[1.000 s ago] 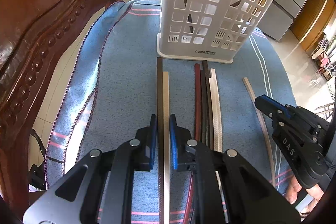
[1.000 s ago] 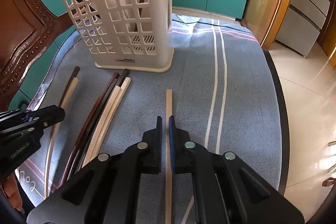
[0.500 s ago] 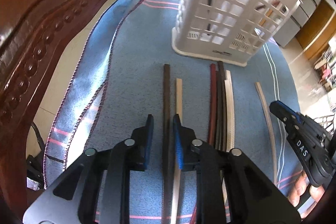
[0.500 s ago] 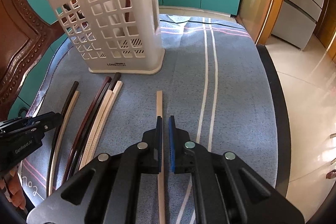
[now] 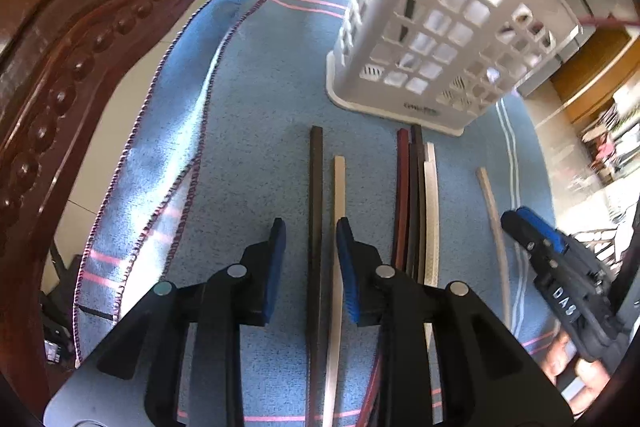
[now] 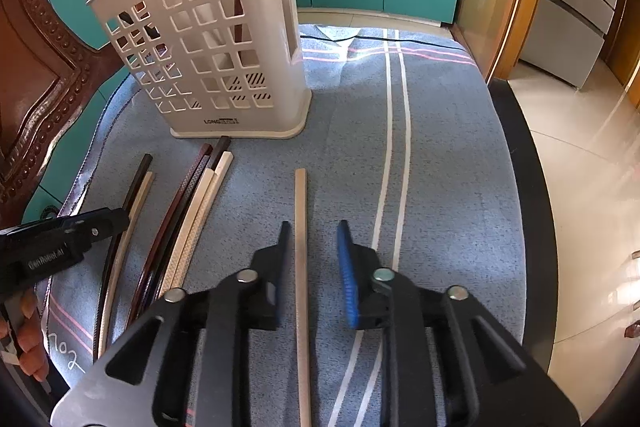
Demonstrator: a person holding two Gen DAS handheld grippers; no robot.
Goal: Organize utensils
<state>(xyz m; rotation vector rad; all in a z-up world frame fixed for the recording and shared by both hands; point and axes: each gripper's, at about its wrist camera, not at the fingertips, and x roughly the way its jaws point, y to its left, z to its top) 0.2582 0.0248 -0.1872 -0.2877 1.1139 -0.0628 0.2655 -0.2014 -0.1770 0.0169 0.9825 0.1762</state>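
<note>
Both grippers have just let go: a second ago each was pinched narrow around a chopstick, and now the jaws of both are opening. The left gripper (image 5: 310, 239) stands partly open with a dark chopstick (image 5: 316, 195) lying flat between its jaws and a pale chopstick (image 5: 339, 187) just beside it under the right-hand pad; neither pad presses on them. The right gripper (image 6: 312, 239) is likewise partly open, its single beige chopstick (image 6: 301, 211) lying on the blue cloth (image 6: 440, 147) close to the left pad but free of it.

All loose chopsticks lie in front of the white basket (image 6: 224, 67), tips toward its base: the left pair farthest left of it, a bundle of dark and cream chopsticks (image 6: 192, 211) nearest its base, the beige one to its right. Some sticks already stand inside the basket.

The release suggests the sticks were only being straightened on the counter, so the lifting into the basket is probably still ahead
</note>
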